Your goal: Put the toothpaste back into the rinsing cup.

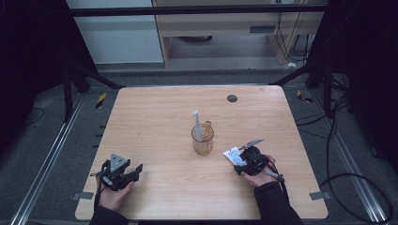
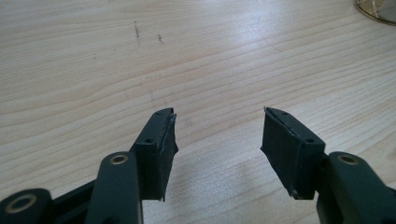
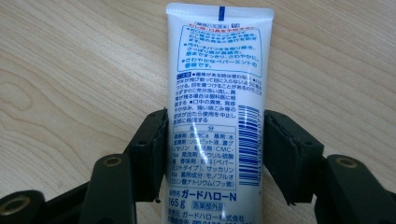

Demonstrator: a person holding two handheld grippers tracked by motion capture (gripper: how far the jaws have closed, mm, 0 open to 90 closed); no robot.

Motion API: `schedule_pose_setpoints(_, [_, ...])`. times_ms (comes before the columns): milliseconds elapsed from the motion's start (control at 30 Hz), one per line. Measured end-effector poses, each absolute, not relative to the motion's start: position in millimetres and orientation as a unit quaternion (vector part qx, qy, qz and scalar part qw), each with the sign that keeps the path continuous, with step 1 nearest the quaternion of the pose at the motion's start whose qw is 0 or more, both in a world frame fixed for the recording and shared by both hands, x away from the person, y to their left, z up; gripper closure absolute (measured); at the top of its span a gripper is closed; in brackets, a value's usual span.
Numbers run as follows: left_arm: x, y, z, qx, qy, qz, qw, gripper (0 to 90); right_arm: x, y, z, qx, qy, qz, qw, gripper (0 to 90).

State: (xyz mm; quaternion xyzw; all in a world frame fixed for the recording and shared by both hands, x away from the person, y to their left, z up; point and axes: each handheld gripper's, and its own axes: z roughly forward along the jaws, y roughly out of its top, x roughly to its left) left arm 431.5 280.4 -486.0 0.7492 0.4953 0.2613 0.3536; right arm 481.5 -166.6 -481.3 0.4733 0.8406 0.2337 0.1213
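One white toothpaste tube [image 3: 215, 116] lies on the worktop [image 1: 159, 122] between the jaws of the right hand-held gripper [image 3: 215, 140], both pads touching its sides, pinching it. Its label is in blue Japanese print with a barcode; "165 g" and "N" are readable. One amber glass cup [image 1: 202, 139] holding one toothbrush [image 1: 197, 125] stands near. The left hand-held gripper [image 2: 218, 135] is spread, empty.

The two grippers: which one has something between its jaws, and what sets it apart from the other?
The right gripper: a white toothpaste tube sits between its jaws. The left gripper stands open over bare table.
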Motion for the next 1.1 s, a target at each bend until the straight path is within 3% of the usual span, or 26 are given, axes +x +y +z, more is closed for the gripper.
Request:
schedule_pose_setpoints(267, [431.6, 280.5, -486.1, 0.750, 0.496, 0.262, 0.352, 44.1, 479.5, -167.3, -474.8, 0.476, 0.838, 0.234, 0.123, 61.8])
schedule_pose_setpoints(400, [431.7, 280.6, -486.2, 0.750, 0.496, 0.262, 0.351, 44.2, 478.1, -167.5, -472.2, 0.474, 0.840, 0.232, 0.128, 66.5])
schedule_pose_setpoints(1100, [431.6, 281.2, -486.3, 0.749, 0.498, 0.263, 0.350, 44.7, 480.0, -164.8, -408.9, 0.468, 0.761, 0.411, 0.183, 68.8])
